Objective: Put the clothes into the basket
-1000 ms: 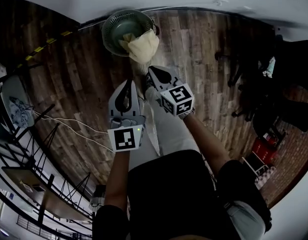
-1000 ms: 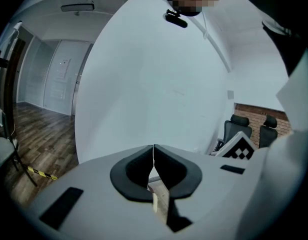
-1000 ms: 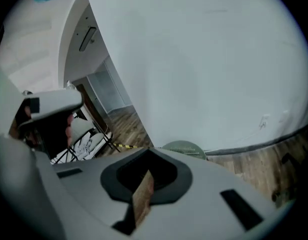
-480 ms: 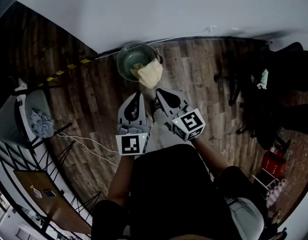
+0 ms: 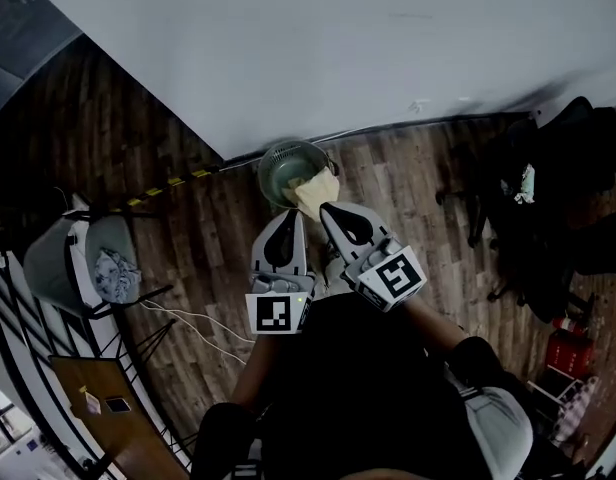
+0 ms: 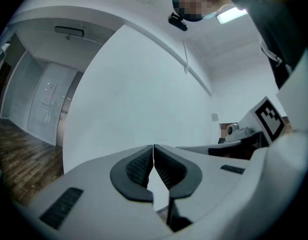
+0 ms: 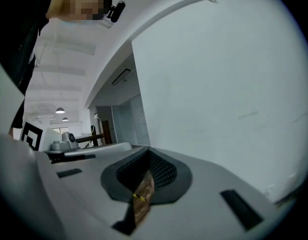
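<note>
Seemingly the cream garment [image 5: 315, 190] is draping over the rim of the green basket [image 5: 280, 160], part of it hanging outside, so tucking it in is likely remaining. Nearer the person, the left gripper [image 5: 286, 218] and right gripper [image 5: 331, 211] are hovering side by side, jaws pressed together, pinching nothing.

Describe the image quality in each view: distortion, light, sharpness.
Head view: heavy fisheye bows the skirting line; white wall bright, wooden floor dim, the basket small but legible. Left gripper view: black round vignette, glare from a ceiling light top right. Right gripper view: same vignette; the fingers near the lens look soft, the wall evenly lit.
</note>
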The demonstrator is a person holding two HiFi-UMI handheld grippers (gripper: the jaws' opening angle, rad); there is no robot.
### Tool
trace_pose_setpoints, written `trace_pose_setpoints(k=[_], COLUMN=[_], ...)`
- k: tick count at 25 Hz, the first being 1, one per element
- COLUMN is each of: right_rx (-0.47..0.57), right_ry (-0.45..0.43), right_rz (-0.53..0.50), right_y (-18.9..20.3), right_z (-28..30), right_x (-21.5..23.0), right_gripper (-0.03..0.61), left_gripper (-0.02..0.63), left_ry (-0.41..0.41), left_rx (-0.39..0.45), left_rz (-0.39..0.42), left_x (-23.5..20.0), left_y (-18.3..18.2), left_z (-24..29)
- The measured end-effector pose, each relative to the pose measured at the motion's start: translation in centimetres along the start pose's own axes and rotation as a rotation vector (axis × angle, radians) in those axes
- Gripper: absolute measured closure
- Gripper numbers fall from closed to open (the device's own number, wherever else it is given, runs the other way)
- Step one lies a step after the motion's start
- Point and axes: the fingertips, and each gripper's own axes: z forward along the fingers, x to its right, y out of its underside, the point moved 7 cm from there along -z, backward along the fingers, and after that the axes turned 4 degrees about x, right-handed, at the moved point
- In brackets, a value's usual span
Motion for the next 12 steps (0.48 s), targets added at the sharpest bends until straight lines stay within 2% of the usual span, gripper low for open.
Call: trace_pose_setpoints(k=[4,12], right_rx=[0.050,0.096], right_ry=[-0.001,-0.014], right_rz=[-0.009,-0.004], right_y=[-2.8,-5.6], right_z=[0.1,-0.4], right_x=[-0.3,-1.4], right_gripper=[0.571,0.571], left_gripper=[0.599,0.598], left_ry=[0.018,0.033], left_rx=[0.021,0.033], left_rz=[0.047,0.079], left_x=[0.4,0.9], left_y=[-2.5,-5.2], left_z=[0.3,-0.5])
